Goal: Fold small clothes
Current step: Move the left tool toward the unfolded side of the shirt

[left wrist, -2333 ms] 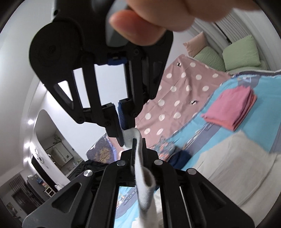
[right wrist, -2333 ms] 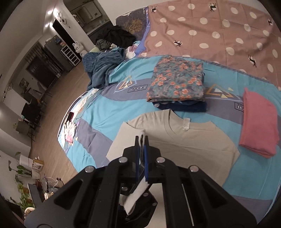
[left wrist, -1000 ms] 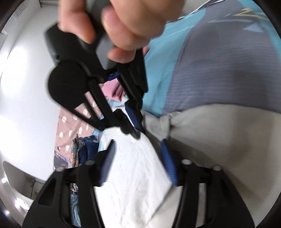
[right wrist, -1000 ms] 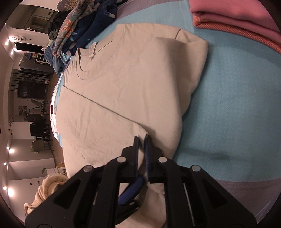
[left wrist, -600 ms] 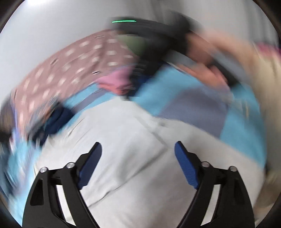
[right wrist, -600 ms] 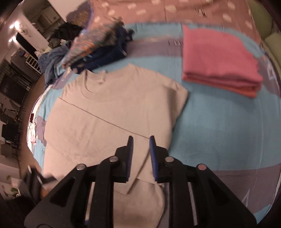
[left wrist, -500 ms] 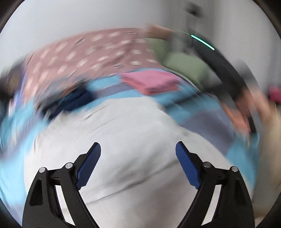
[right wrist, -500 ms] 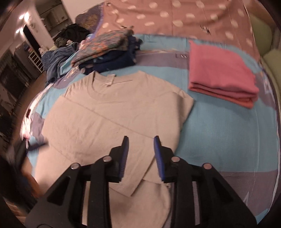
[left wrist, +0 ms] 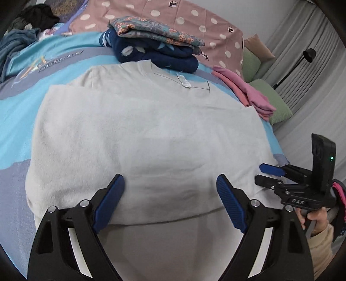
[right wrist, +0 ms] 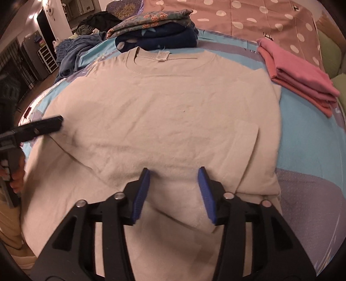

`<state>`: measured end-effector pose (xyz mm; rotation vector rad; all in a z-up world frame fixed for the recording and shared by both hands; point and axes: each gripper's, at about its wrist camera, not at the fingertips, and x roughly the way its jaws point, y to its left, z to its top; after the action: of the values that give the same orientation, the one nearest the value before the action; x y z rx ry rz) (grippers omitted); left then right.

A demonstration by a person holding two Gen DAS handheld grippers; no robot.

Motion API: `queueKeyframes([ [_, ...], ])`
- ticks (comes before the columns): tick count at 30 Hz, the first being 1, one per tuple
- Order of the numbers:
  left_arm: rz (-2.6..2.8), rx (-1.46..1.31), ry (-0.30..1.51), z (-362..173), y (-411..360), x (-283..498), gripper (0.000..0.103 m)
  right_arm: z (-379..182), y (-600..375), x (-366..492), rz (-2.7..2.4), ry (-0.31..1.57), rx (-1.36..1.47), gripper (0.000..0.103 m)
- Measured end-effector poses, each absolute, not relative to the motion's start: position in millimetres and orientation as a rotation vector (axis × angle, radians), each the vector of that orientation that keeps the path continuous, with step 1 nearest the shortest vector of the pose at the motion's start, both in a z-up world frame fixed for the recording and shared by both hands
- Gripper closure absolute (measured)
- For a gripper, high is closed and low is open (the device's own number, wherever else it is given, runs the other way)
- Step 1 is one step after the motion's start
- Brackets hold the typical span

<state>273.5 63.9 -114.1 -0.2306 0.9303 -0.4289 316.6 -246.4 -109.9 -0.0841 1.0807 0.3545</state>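
Note:
A pale beige T-shirt lies flat on the bed, neck label at the far end, both side parts folded in over its middle. My left gripper hovers wide open over the shirt's near half, nothing between its blue pads. My right gripper is over the shirt's near-right part; its jaws are opening and hold no cloth. The right gripper also shows at the right edge of the left wrist view, held by a hand. One left finger pokes in from the left in the right wrist view.
Beyond the collar sits a stack of folded clothes, floral on navy. A folded pink pile lies at the right. A polka-dot sheet, green pillows, loose blue clothes and the bed's left edge surround them.
Both grippers let go of the shirt's folded side part and opened. The left gripper rolled upright and swung to the near left of the shirt; the right one drew back to the near right.

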Motion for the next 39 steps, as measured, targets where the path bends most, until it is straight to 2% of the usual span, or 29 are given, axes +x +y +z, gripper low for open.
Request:
queueKeyframes([
  [6,-0.390,-0.080,0.917,-116,45,268,0.012,-111,-240,311,0.328,1.044,-0.134,0.050],
  [10,-0.374,-0.072,0.906,-97,52,260,0.012,-82,-249,301,0.291,1.009,-0.106,0.051],
  [14,-0.345,-0.084,0.830,-64,77,220,0.012,-30,-273,258,0.231,0.890,-0.079,0.035],
  [19,-0.297,-0.141,0.803,-56,123,150,0.012,-8,-308,186,0.194,0.860,-0.020,0.029],
  [30,-0.193,-0.255,0.857,-116,186,21,0.012,-92,-375,22,0.311,0.965,0.328,0.026],
  [39,-0.283,-0.326,0.841,-136,208,-18,0.012,-121,-385,-15,0.404,0.940,0.307,0.027],
])
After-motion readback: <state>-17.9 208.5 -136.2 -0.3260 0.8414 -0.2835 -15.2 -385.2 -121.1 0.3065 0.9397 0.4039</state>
